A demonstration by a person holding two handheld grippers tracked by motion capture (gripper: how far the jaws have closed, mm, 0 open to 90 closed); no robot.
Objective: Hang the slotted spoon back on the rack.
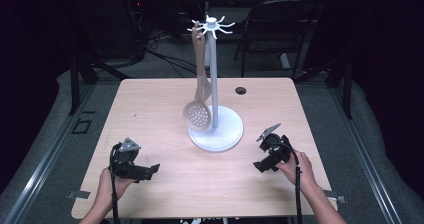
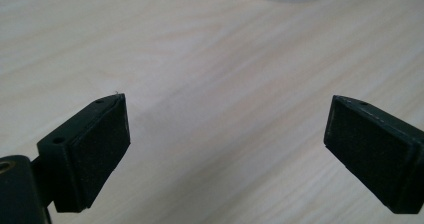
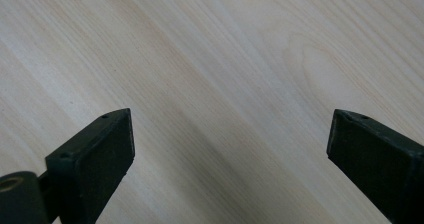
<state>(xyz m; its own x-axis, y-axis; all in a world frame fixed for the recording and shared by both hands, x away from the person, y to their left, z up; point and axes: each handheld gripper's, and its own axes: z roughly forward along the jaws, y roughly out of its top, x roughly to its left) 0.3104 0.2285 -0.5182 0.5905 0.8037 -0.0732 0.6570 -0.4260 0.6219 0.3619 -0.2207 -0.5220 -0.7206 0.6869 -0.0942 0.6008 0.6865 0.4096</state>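
Beige slotted spoon (image 1: 197, 115) is hanging from white stand (image 1: 215, 129) on counter (image 1: 150, 104); left gripper (image 1: 150, 170) and right gripper (image 1: 260, 165) are resting released, empty.

My table (image 1: 150, 104) holds a stand (image 1: 215, 129) near its middle, a little toward the far edge. The stand's round base (image 1: 227, 134) sits on the tabletop, its pole rises from the base, and a ring of hooks (image 1: 212, 26) tops the pole. A slotted spoon (image 1: 197, 115) hangs from a hook on the left side, its bowl low, just above the base's left rim. Behind the stand to the right, a small hole (image 1: 241, 90) lies in the tabletop. My left gripper (image 1: 152, 170) sits near the front left, my right gripper (image 1: 258, 166) near the front right, both well apart from the base. Beyond the table stands a chair (image 1: 280, 24).
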